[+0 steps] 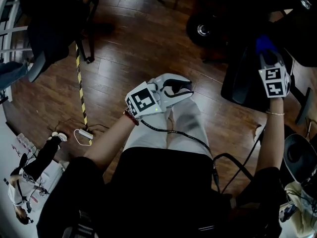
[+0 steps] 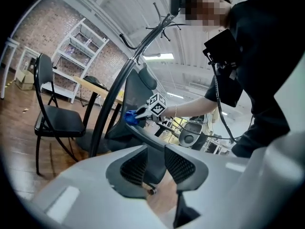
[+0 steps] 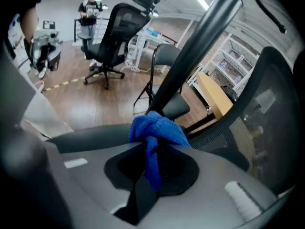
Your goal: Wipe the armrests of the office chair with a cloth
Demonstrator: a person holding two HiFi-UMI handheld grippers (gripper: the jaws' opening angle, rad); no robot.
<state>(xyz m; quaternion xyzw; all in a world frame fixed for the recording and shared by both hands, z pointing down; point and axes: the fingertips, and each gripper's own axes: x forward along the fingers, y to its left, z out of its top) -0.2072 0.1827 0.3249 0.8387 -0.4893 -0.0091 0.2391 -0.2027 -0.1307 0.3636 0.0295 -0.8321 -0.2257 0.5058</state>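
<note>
The right gripper point(image 3: 152, 171) is clamped on a bunched blue cloth point(image 3: 157, 128), held at the dark armrest point(image 3: 86, 140) of the office chair point(image 1: 242, 78). The left gripper point(image 2: 155, 165) hangs over the person's lap, jaws apart with nothing between them

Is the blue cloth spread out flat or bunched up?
Bunched up: the blue cloth sits wadded, pinched between the right gripper's jaws.

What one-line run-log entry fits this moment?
left gripper: open, empty | right gripper: shut on blue cloth | blue cloth: at chair armrest
</note>
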